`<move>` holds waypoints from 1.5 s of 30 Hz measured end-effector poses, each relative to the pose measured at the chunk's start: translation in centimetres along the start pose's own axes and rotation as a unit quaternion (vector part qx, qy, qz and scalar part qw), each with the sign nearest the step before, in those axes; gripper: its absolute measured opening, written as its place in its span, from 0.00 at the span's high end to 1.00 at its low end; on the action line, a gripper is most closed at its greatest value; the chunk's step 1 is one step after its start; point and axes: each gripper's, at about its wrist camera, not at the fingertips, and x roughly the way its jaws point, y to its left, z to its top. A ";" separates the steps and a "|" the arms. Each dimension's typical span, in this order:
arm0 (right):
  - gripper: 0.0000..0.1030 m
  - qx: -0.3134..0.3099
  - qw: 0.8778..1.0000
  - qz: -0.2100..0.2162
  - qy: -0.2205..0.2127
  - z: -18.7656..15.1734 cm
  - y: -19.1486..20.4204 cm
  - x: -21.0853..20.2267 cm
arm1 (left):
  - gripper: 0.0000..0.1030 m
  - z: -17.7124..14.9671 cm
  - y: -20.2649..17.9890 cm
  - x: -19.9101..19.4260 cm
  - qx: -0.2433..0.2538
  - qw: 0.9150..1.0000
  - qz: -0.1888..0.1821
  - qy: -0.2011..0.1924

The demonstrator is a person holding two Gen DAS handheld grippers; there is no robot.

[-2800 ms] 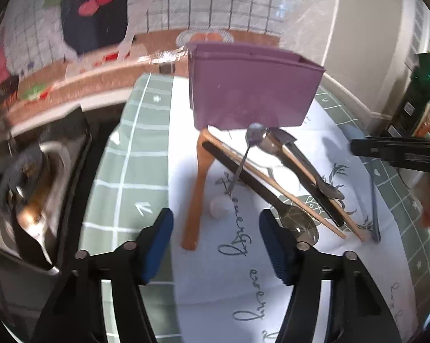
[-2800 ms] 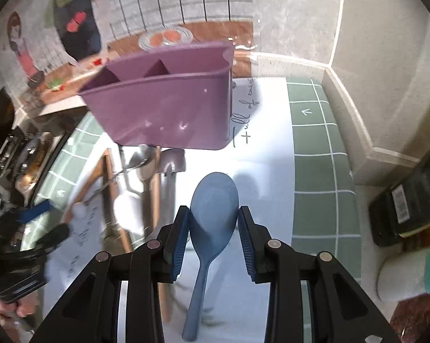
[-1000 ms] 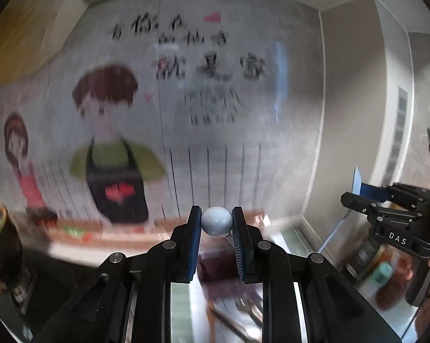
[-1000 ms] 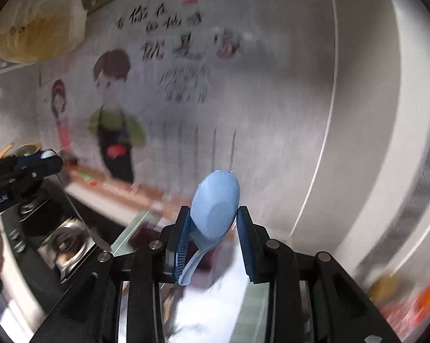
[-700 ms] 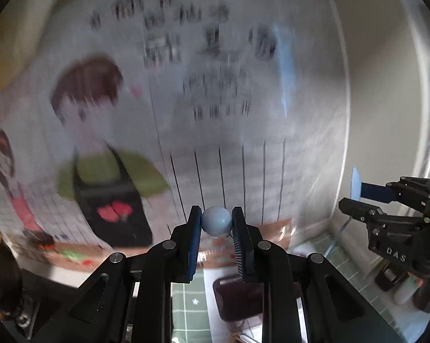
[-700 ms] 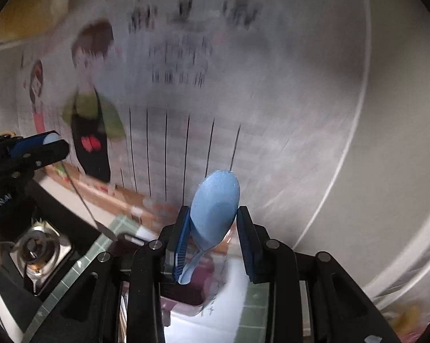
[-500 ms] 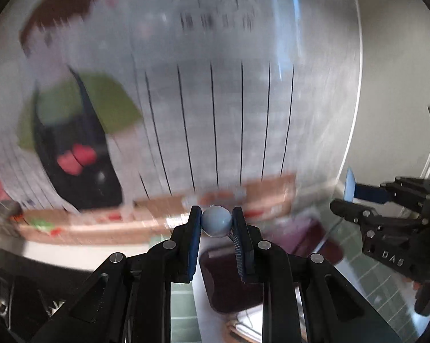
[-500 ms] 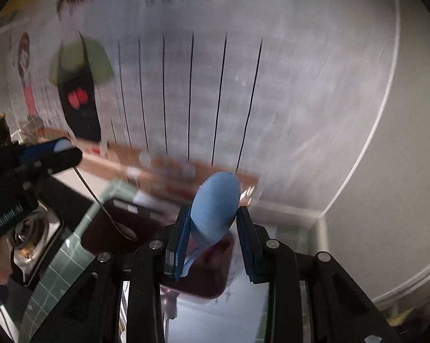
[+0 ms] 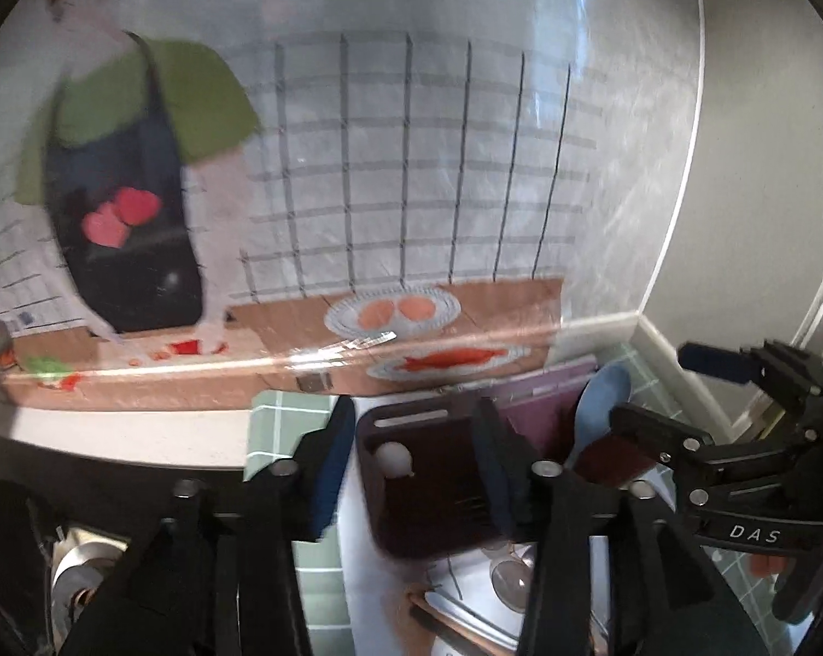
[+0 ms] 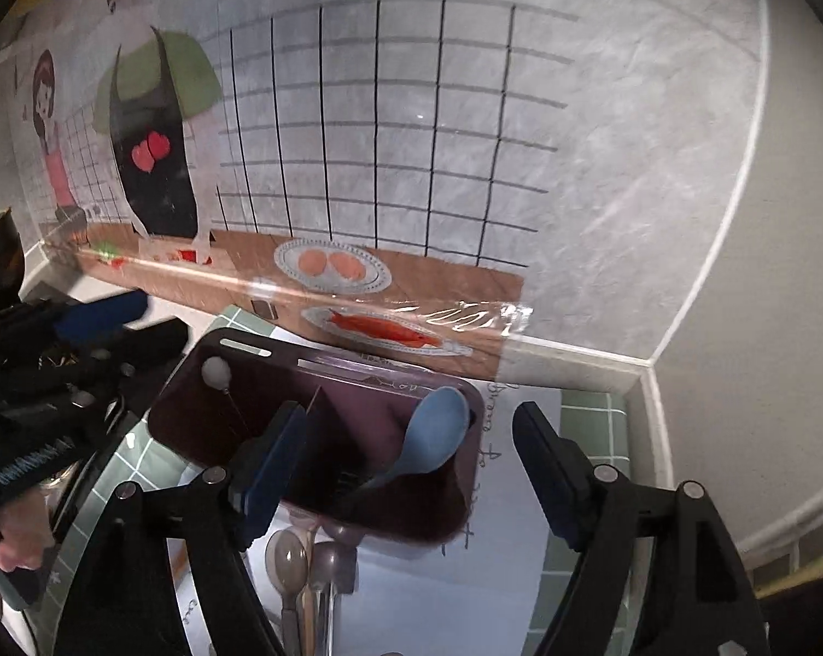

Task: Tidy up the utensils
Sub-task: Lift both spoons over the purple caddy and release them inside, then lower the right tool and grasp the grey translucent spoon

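Both utensils have left our grippers since half a second ago: then the left gripper (image 9: 416, 470) was pinched on the white ball end of a thin wire utensil and the right gripper (image 10: 406, 470) was clamped around the blue spoon; now both stand wide open and hold nothing

We see the blue spoon (image 10: 430, 440) standing bowl-up in the right-hand compartment of the purple utensil holder (image 10: 444, 522), leaning against its right wall. The white-ball utensil (image 10: 216, 370) sits in the left-hand compartment, its ball near the back left corner and its thin wire running down into the shadow. A divider separates the two. In the left wrist view the same ball (image 9: 394, 459) shows between our open fingers, inside the holder

We judge that this pair of drops is finished, so two pieces are sorted. More utensils still lie on the white printed mat (image 10: 520, 590) just in front of the holder: we can make out a metal spoon (image 10: 286, 557) and another handle beside it, and the rest is cut off by the frame. Next we would expect to draw both grippers back and down toward those. The risk is clipping the holder's rim while pulling away, which could tip it
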 end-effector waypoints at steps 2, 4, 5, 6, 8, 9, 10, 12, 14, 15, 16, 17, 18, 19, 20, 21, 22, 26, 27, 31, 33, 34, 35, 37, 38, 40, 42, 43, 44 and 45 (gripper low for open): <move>0.12 -0.004 1.000 -0.014 -0.011 -0.7 0.0 -1.4 | 0.44 -0.5 0.2 -1.9 -0.008 1.000 0.018 -0.011; 0.05 -0.011 0.999 -0.027 -0.022 -1.7 -0.1 -2.8 | 0.39 -1.5 0.3 -3.5 -0.015 0.999 0.035 -0.013; 0.04 -0.015 0.999 -0.033 -0.026 -2.3 0.0 -3.3 | 0.36 -2.0 0.4 -4.0 -0.018 0.999 0.040 -0.010; 0.04 -0.019 0.999 -0.036 -0.027 -2.9 0.0 -3.8 | 0.35 -2.8 0.7 -4.6 -0.025 0.999 0.047 -0.003; 0.02 -0.026 0.999 -0.031 -0.020 -4.3 0.2 -4.3 | 0.33 -4.3 1.1 -5.5 -0.042 0.998 0.056 0.009; 0.02 -0.027 0.999 -0.027 -0.015 -4.8 0.2 -4.3 | 0.32 -5.1 1.2 -5.7 -0.051 0.997 0.058 0.016; 0.02 -0.026 0.999 -0.022 -0.006 -5.7 0.3 -4.1 | 0.31 -6.1 1.5 -6.0 -0.061 0.996 0.061 0.026; 0.02 -0.028 0.999 -0.018 0.012 -7.0 0.5 -3.4 | 0.31 -8.2 1.7 -6.2 -0.078 0.994 0.066 0.047; 0.02 -0.036 0.999 -0.013 0.035 -8.4 0.9 -2.5 | 0.31 -10.3 1.8 -6.3 -0.094 0.991 0.066 0.071; 0.02 -0.040 0.998 -0.012 0.043 -9.0 1.1 -2.2 | 0.31 -11.3 1.8 -6.3 -0.100 0.989 0.066 0.081; 0.02 -0.045 0.998 -0.010 0.052 -9.6 1.4 -1.8 | 0.31 -12.4 1.8 -6.3 -0.108 0.988 0.065 0.092; 0.02 -0.048 0.997 -0.007 0.059 -10.0 1.5 -1.5 | 0.31 -13.2 1.9 -6.2 -0.115 0.986 0.065 0.101; 0.02 -0.049 0.997 -0.001 0.067 -10.5 1.7 -1.1 | 0.31 -13.8 1.8 -6.1 -0.122 0.985 0.064 0.107; 0.02 -0.048 0.996 0.006 0.076 -10.9 1.8 -0.7 | 0.31 -14.5 1.9 -6.0 -0.131 0.983 0.063 0.114; 0.02 -0.047 0.995 0.016 0.084 -11.2 1.9 -0.3 | 0.31 -15.0 1.9 -6.0 -0.137 0.982 0.062 0.118; 0.02 -0.043 0.994 0.026 0.093 -11.5 2.0 0.3 | 0.31 -15.5 2.0 -5.9 -0.143 0.980 0.060 0.124; 0.02 -0.037 0.994 0.033 0.101 -11.7 2.1 0.9 | 0.31 -15.7 2.0 -6.0 -0.145 0.979 0.059 0.128; 0.20 -0.016 0.991 0.044 0.123 -12.2 2.4 2.8 | 0.31 -16.0 2.1 -6.2 -0.141 0.979 0.062 0.130; 0.24 -0.016 0.991 0.043 0.127 -12.3 2.7 3.3 | 0.31 -15.8 2.3 -6.1 -0.141 0.979 0.062 0.130; 0.39 -0.005 0.987 0.056 0.148 -12.4 3.8 5.0 | 0.31 -15.9 2.7 -5.8 -0.139 0.979 0.060 0.140; 0.42 -0.003 0.987 0.059 0.147 -12.4 4.1 5.4 | 0.31 -16.1 2.8 -5.7 -0.136 0.979 0.059 0.143; 0.53 -0.005 0.987 0.056 0.150 -12.3 4.3 5.7 | 0.31 -16.2 2.7 -5.6 -0.134 0.979 0.056 0.145; 0.61 -0.007 0.986 0.059 0.158 -12.3 4.5 6.0 | 0.31 -16.3 2.7 -5.5 -0.131 0.979 0.052 0.148; 0.74 -0.006 0.984 0.071 0.161 -12.2 4.5 5.9 | 0.31 -16.4 2.5 -5.1 -0.128 0.979 0.043 0.153; 0.78 -0.008 0.984 0.071 0.164 -12.2 4.5 5.6 | 0.31 -16.4 2.4 -4.9 -0.125 0.979 0.038 0.158; 0.86 -0.010 0.985 0.065 0.161 -12.4 4.1 4.6 | 0.31 -16.2 2.0 -4.5 -0.121 0.979 0.027 0.161; 0.87 -0.005 0.985 0.066 0.161 -12.6 3.3 3.6 | 0.31 -16.2 1.5 -4.1 -0.117 0.979 0.016 0.165; 0.88 0.005 0.984 0.070 0.164 -12.9 2.6 3.0 | 0.31 -16.2 1.1 -3.7 -0.115 0.979 0.010 0.170; 0.89 0.015 0.983 0.072 0.166 -13.1 2.0 2.7 | 0.31 -16.2 0.8 -3.4 -0.115 0.978 0.002 0.175; 0.89 0.026 0.983 0.073 0.167 -13.3 1.4 2.3 | 0.31 -16.2 0.5 -3.1 -0.116 0.977 -0.006 0.181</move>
